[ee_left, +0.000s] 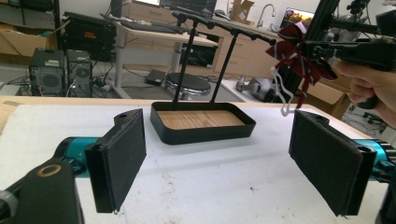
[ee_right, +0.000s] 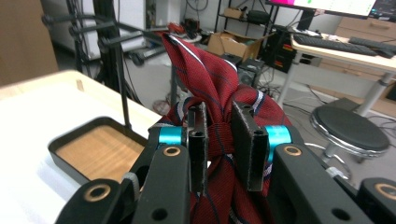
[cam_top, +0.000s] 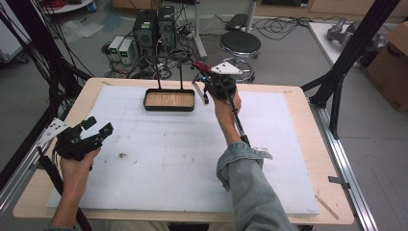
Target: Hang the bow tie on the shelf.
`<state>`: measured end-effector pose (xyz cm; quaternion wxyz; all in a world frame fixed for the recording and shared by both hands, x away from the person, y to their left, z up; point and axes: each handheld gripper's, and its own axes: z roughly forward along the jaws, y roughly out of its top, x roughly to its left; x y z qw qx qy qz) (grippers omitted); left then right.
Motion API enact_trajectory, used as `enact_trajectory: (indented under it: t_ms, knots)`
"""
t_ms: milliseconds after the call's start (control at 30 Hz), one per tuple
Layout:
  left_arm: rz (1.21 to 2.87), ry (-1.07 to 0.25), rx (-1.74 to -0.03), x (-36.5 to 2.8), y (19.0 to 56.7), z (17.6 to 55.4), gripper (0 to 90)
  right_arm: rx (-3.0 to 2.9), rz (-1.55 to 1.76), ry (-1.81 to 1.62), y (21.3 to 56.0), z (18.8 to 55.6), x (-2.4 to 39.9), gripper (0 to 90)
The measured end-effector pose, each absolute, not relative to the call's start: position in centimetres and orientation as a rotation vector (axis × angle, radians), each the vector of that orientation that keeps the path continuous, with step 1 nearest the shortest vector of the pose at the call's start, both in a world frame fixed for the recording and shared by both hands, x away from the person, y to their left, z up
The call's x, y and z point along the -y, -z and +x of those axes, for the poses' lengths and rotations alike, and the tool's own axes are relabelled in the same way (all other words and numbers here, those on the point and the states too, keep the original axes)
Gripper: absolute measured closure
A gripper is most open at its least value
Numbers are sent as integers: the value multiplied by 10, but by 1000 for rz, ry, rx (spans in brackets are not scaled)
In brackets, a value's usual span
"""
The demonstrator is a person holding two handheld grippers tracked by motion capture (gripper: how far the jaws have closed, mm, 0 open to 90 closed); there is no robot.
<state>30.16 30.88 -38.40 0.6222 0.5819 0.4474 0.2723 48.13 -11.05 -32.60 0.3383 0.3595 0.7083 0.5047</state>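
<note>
A dark red striped bow tie [cam_top: 198,65] hangs in the air, with my right gripper [cam_top: 206,76] shut on its knot just right of the stand. In the right gripper view the tie [ee_right: 205,74] is pinched between the two jaws of the right gripper [ee_right: 219,116]. Its white strap [ee_left: 279,91] dangles below. The stand is a black tray with a wooden floor [cam_top: 169,100], two thin posts and a cross bar [ee_left: 219,24] on top. At the table's left my left gripper [cam_top: 98,126] stands open and holds nothing; its pads [ee_left: 122,158] frame the tray [ee_left: 203,122].
A white foam board [cam_top: 168,149] covers the wooden table, with a small dark speck [cam_top: 122,155] on it. Beyond the far edge stand a round stool [cam_top: 240,44] and computer towers [cam_top: 154,26]. A cardboard box [cam_top: 392,67] sits at the right.
</note>
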Motion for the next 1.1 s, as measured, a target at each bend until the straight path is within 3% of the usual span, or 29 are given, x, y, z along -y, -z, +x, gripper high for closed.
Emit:
enact_trajectory:
  t_ms: [533, 1100]
  knots:
    - [1322, -618, -1027, -312, 383, 301, 190, -1794, 905, -1351, 305, 509, 84, 767]
    - [1341, -607, -1030, -311, 387, 301, 191, -1852, 1064, -1301, 337, 542, 92, 750]
